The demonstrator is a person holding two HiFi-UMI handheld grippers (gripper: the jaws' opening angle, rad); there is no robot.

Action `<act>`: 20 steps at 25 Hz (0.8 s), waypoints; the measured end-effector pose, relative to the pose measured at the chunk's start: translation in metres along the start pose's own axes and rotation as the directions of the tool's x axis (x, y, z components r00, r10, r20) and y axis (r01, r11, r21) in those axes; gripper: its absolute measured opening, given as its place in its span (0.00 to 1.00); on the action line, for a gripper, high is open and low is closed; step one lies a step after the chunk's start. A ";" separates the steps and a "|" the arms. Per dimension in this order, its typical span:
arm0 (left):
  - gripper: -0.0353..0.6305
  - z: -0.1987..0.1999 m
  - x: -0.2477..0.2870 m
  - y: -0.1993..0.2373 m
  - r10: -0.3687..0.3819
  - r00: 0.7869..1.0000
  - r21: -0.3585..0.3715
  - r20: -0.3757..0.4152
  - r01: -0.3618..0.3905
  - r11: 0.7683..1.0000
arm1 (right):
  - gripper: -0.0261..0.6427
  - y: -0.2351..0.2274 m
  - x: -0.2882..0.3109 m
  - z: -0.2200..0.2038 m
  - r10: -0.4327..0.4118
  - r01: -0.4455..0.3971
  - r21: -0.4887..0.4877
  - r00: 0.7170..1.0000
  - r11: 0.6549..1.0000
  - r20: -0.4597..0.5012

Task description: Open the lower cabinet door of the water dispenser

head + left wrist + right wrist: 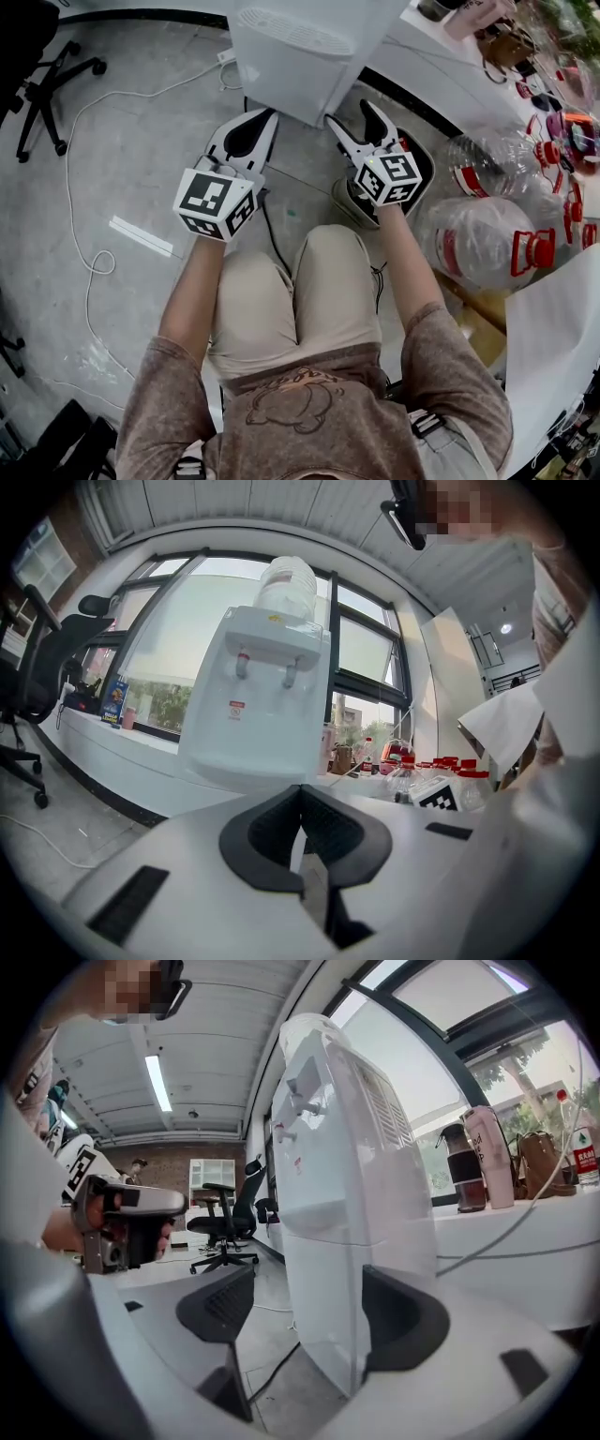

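Getting a good hold on the door's edge

The water dispenser (347, 1176) stands on the floor (141, 159); its lower cabinet door (323, 1288) is at the bottom of the dispenser's front and looks shut; the right hand-held gripper (349, 114) is at the dispenser's front corner, jaws wide apart with the corner between them, not squeezing; the left hand-held gripper (302, 794) sits in front of the dispenser, jaws together and empty. I think the job now is catching the door's edge; push the open jaws in until one pad is past the edge; squeeze softly; pull out in a slow curve; no handle shows, so watch for slipping; a hard tug could rock the bottle (286, 588) on top of the dispenser.
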State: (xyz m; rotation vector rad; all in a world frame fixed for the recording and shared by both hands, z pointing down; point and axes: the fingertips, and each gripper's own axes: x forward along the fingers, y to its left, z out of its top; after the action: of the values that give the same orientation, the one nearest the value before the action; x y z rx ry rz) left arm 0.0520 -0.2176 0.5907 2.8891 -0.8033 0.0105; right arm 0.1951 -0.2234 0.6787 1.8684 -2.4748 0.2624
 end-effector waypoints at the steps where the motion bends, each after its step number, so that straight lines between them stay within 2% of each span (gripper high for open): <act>1: 0.08 0.000 -0.001 0.000 0.001 1.000 0.000 -0.001 -0.001 1.000 | 0.56 -0.006 0.006 -0.001 -0.004 0.004 -0.001 1.000 1.000 -0.007; 6: 0.08 0.000 -0.006 -0.001 0.005 1.000 -0.008 0.004 -0.005 1.000 | 0.55 -0.034 0.028 -0.005 -0.028 0.027 -0.021 0.998 0.999 -0.051; 13: 0.08 -0.004 0.000 -0.014 -0.032 0.999 -0.009 -0.010 0.032 0.999 | 0.54 -0.063 0.057 -0.017 -0.068 0.065 -0.027 0.993 0.998 -0.096; 20: 0.08 -0.006 0.000 -0.008 -0.014 1.000 0.001 -0.022 0.014 1.000 | 0.53 -0.071 0.074 -0.026 -0.079 0.076 -0.031 0.990 0.997 -0.121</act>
State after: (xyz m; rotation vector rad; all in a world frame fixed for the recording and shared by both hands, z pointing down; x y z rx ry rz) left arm 0.0564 -0.2094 0.5955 2.8903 -0.7788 0.0411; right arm 0.2404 -0.3092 0.7214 1.8728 -2.3105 0.3295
